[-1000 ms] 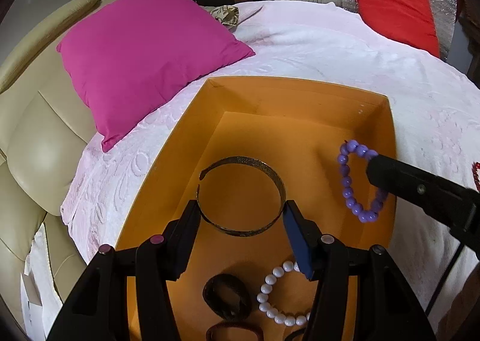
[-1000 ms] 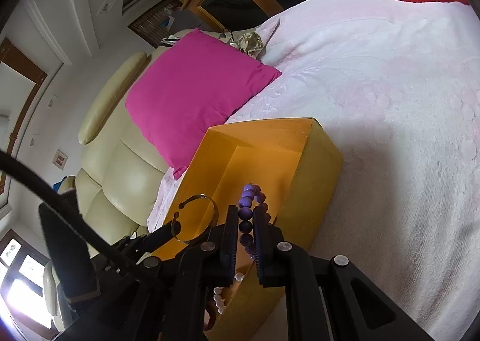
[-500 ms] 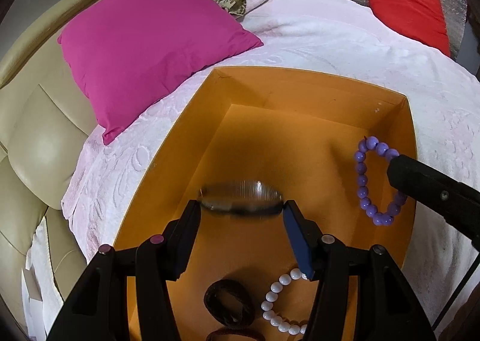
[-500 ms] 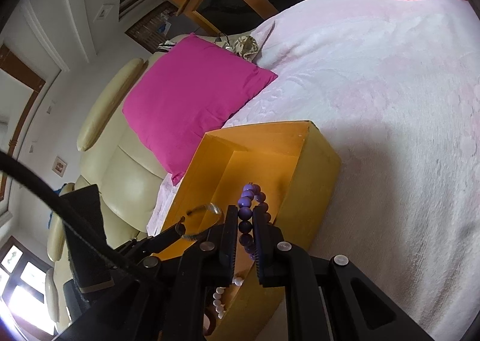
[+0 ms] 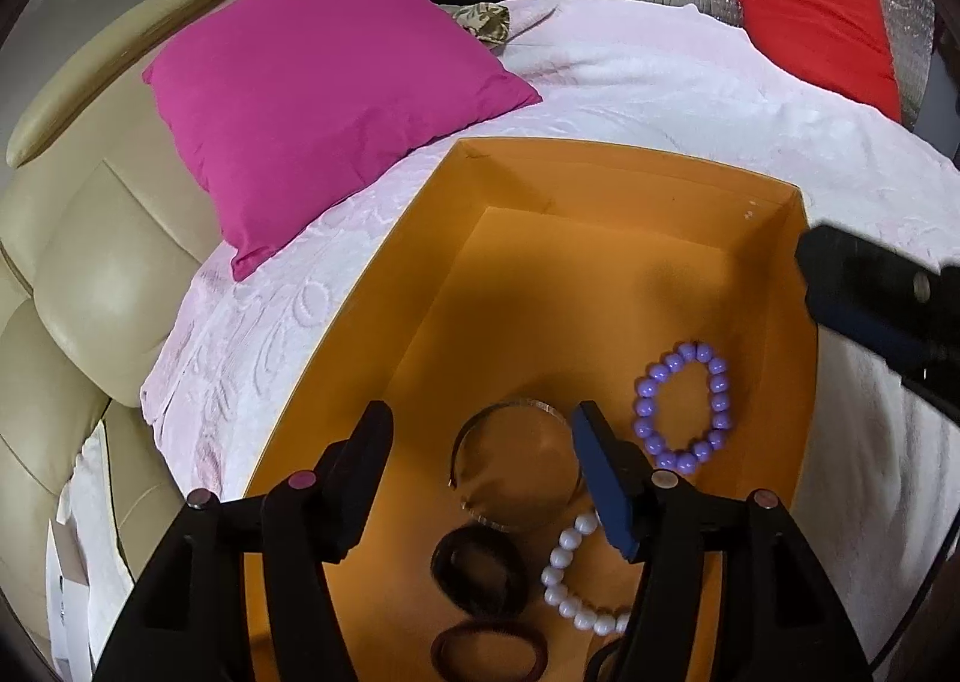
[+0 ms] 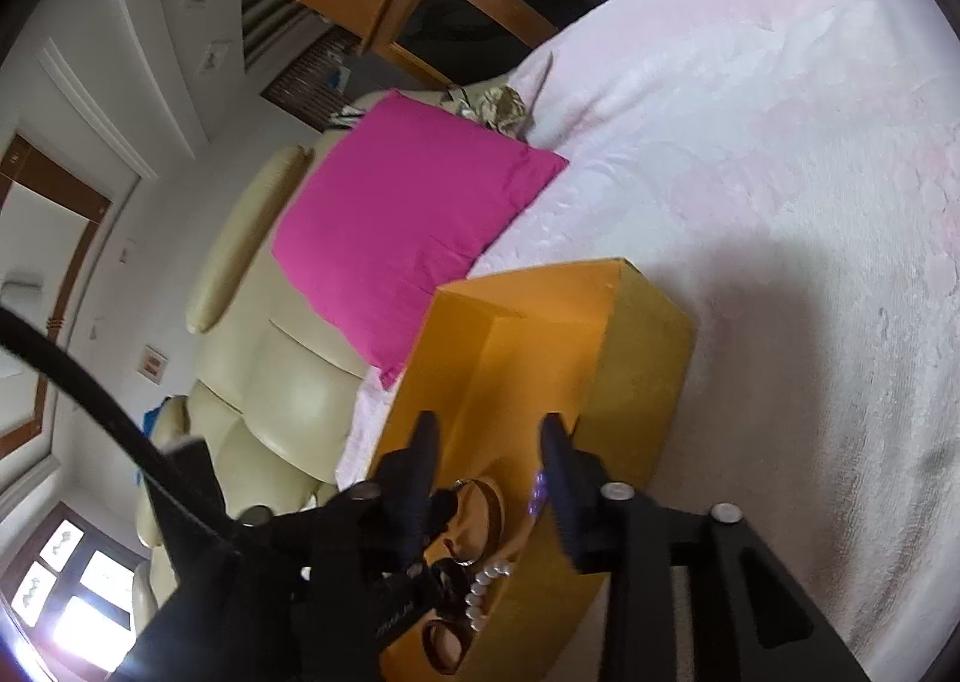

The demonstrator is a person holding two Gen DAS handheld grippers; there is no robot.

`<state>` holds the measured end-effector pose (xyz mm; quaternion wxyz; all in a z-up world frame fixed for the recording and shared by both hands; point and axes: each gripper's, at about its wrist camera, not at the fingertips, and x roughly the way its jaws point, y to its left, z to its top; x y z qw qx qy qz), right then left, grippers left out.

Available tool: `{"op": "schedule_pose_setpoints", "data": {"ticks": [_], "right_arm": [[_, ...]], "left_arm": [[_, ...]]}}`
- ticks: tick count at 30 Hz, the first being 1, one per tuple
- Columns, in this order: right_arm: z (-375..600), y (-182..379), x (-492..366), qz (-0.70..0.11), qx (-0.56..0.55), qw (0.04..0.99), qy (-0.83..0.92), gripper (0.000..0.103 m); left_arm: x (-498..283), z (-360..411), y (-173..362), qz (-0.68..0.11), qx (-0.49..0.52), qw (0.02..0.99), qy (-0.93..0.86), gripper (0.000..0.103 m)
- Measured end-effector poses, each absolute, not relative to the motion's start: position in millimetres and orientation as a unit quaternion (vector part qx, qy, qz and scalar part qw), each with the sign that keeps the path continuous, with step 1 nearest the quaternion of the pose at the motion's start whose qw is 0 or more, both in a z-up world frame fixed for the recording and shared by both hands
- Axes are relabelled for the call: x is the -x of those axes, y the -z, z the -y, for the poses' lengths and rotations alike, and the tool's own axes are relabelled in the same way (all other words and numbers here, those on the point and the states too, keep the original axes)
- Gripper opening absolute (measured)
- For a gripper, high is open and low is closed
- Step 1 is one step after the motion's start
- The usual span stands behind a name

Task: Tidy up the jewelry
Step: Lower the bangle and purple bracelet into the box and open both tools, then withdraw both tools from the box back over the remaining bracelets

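An orange box (image 5: 384, 286) lies on the bed. On its floor are a thin metal bangle (image 5: 516, 460), a purple bead bracelet (image 5: 681, 406), a white pearl bracelet (image 5: 576, 580) and dark hair ties (image 5: 480, 568). My left gripper (image 5: 480, 442) hovers over the bangle with its jaws opening; the pads are clear of the bangle. My right gripper (image 6: 489, 436) hangs over the box's right wall, jaws opening, nothing between them. A bit of the purple bracelet (image 6: 537, 493) shows beside its right finger. The bangle (image 6: 480, 514) shows in the right wrist view too.
A magenta cushion (image 5: 324, 99) leans on the cream leather headboard (image 5: 96, 274) to the left of the box. A pale pink blanket (image 5: 660, 87) covers the bed, with a red cushion (image 5: 816, 15) at the far right. A black cable (image 6: 90, 400) crosses the right wrist view.
The bangle has left my left gripper's pads and dropped to the box floor. The purple bracelet has fallen out of my right gripper into the box, and the right jaws have spread.
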<state>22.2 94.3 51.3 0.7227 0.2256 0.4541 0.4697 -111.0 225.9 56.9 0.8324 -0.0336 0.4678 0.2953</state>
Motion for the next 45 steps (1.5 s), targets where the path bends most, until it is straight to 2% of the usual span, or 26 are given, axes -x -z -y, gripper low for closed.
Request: {"op": "schedule_pose_setpoints", "data": {"ticks": [12,21,27,33,38,45], "right_arm": [[-72,-56,-27,-0.466,-0.224,0.736,-0.437,0.043],[-24,-82,-13,-0.45,-0.185,0.775,-0.403,0.046],[43,-98,-8,-0.423,-0.175,0.813,-0.359,0.05],[117,-104,-4,-0.406,-0.182,0.844,-0.299,0.05],[186,-104,0,-0.403,-0.229,0.851,-0.246,0.05],[261,-110,10,-0.402,-0.278,0.851,-0.195,0.05]], "left_arm": [[173,-215,-73,-0.457,0.057,0.838,-0.293,0.067],[184,-164,-83,-0.456,0.063,0.855,-0.239,0.068],[187,-123,-98,-0.453,0.041,0.866,-0.207,0.069],[199,-88,-134,-0.435,0.018,0.879,-0.192,0.069],[210,-52,-175,-0.408,-0.012,0.896,-0.176,0.069],[221,-1,-215,-0.372,-0.052,0.915,-0.148,0.075]]}}
